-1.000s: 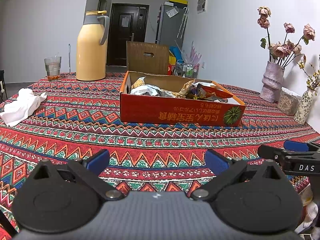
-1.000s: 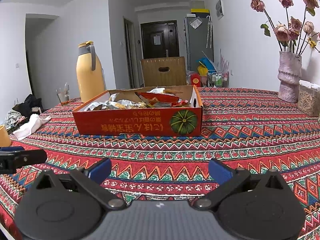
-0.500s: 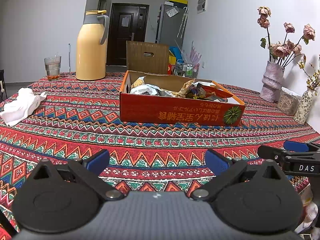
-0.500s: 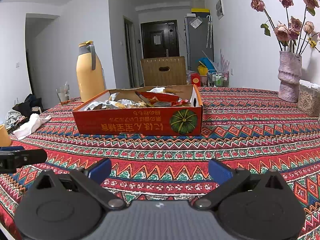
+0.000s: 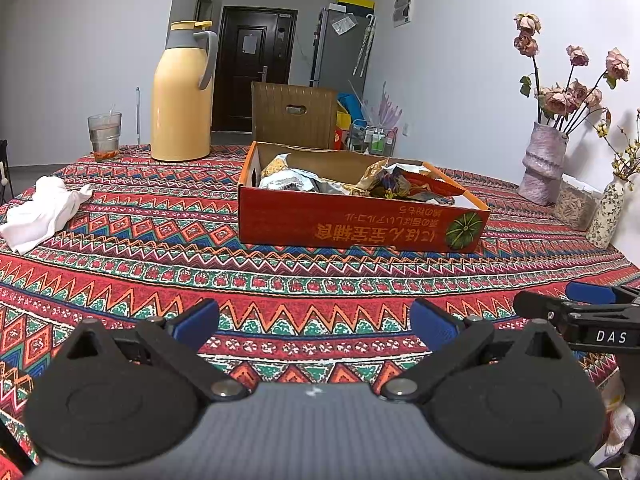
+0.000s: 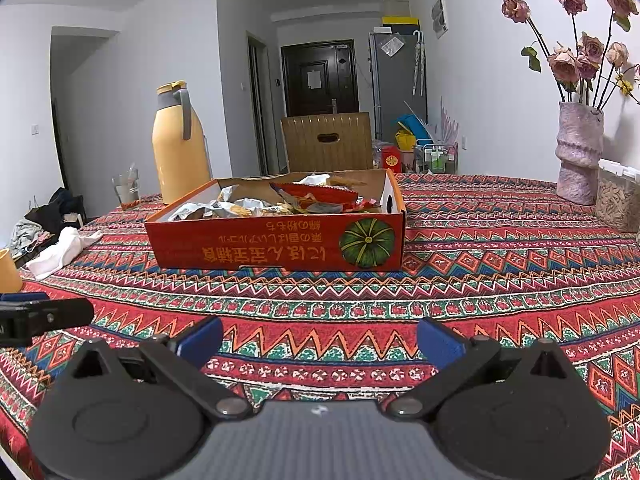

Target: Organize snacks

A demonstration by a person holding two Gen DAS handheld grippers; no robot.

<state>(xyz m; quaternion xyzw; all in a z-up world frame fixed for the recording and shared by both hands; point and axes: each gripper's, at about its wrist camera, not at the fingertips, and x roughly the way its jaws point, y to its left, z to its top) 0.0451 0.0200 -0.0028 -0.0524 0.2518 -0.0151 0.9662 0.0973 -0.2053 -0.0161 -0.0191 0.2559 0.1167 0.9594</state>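
From the left wrist view, the left gripper hangs low over the patterned counter with its blue-padded fingers spread wide and nothing between them. The red cardboard box sits ahead near the counter's middle, and the snacks lie heaped inside it as crumpled wrappers and bags, none visible on the cloth around it. The box's low walls keep the packets gathered. A yellow thermos, a glass and a white cloth stand well apart to the left.

From the right wrist view, the right gripper is likewise wide open and empty, facing the box from a little farther right. The snacks fill the box loosely. Both grippers sit back from it, which would suit either reaching in to sort or having just dropped the last packet.
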